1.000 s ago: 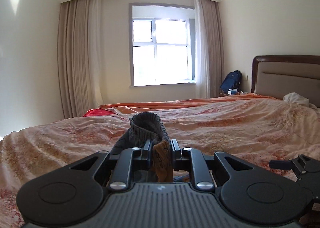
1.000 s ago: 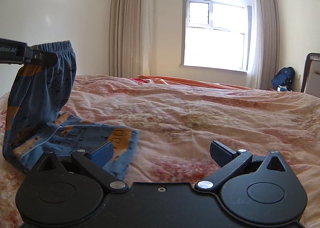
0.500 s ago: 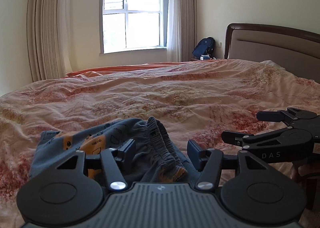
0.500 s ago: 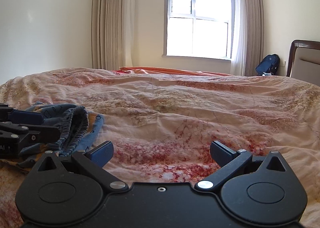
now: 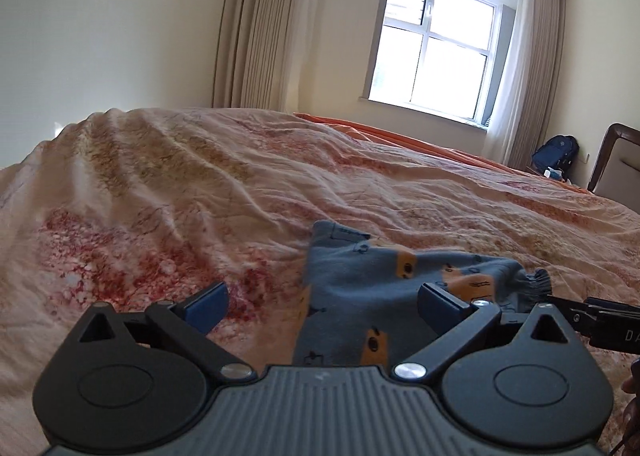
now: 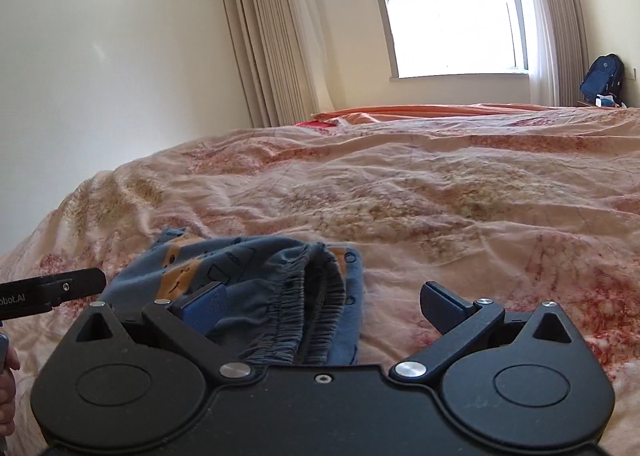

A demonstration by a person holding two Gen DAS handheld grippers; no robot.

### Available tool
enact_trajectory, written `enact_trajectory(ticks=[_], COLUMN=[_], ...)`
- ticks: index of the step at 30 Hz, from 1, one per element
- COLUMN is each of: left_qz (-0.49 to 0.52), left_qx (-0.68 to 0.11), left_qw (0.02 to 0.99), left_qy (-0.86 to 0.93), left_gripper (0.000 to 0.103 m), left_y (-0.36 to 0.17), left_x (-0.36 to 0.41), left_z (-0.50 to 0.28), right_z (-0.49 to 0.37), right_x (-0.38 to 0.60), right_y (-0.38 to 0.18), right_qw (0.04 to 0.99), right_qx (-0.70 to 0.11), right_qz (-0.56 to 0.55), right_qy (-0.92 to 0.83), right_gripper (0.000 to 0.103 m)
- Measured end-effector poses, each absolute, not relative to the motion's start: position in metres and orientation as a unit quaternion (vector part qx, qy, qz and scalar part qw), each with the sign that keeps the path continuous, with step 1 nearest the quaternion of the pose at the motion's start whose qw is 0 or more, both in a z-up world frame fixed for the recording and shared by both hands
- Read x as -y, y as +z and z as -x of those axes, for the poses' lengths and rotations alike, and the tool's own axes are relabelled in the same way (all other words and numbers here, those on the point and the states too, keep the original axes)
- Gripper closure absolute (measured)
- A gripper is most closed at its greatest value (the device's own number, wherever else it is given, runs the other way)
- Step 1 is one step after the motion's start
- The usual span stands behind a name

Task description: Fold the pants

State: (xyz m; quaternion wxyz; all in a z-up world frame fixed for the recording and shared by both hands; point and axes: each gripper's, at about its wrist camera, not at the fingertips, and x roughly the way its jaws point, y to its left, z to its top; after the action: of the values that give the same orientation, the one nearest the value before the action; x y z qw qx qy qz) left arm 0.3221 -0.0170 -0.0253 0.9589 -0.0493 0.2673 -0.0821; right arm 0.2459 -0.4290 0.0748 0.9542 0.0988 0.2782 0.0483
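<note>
Pants lying in a bunched blue heap on the bedspread, at 6 o'clock in the right wrist view, directly ahead of the right gripper. Elastic waistband puckered and facing that camera, partly between the fingers but not pinched. Right gripper spread wide, grasping nothing. Left gripper likewise spread wide and empty, hovering over the near part of the heap, cloth filling the view from 6 toward 4 o'clock.

Judged state: fold only loosely made, edges uneven, orange patches showing at odd angles, 1 corner sticking up at 12 o'clock of the heap in the left wrist view.

Likely trouble from here:
- Closing on the waistband alone could lift just 1 layer and pull the fold open, since the layers sit slack and unaligned.
- Pinching too deep could catch the bedspread along with the cloth, given how soft and wrinkled the surface looks beneath.
- Both tools sit close together over a small heap; converging on the same spot could knock fingers together.
</note>
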Motion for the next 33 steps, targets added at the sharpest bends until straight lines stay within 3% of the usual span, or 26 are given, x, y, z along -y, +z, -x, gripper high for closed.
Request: enact_trajectory(ticks=[7,14,19,24,33], left_qz=[0.056,0.048,0.037,0.035,0.040], left_qx=[-0.318,-0.307,-0.284,-0.316,-0.324], left_qw=[0.942,0.945,0.952,0.942,0.940], left_qy=[-0.090,-0.097,-0.111,-0.105,-0.099], left_gripper=[0.001,0.001,0.000,0.001,0.000], left_y=[-0.056,-0.042,-0.024,-0.036,-0.034], left_x=[-0.005,-0.007,0.010,0.024,0.010], left_z=[-0.321,-0.314,-0.338,-0.375,-0.361], right_z=[-0.225,-0.208,-0.245,-0.288,-0.259], right_x=[0.449,0.449,0.443,0.444,0.466], right_y=[0.044,0.060,0.073,0.053,0.056], right_qw=[0.936,0.953,0.963,0.956,0.941], right_qx=[-0.332,-0.284,-0.248,-0.288,-0.278], right_qz=[-0.117,-0.102,-0.091,-0.050,-0.155], right_qy=[0.025,0.036,0.057,0.014,0.120], right_gripper=[0.000,0.000,0.000,0.000,0.000])
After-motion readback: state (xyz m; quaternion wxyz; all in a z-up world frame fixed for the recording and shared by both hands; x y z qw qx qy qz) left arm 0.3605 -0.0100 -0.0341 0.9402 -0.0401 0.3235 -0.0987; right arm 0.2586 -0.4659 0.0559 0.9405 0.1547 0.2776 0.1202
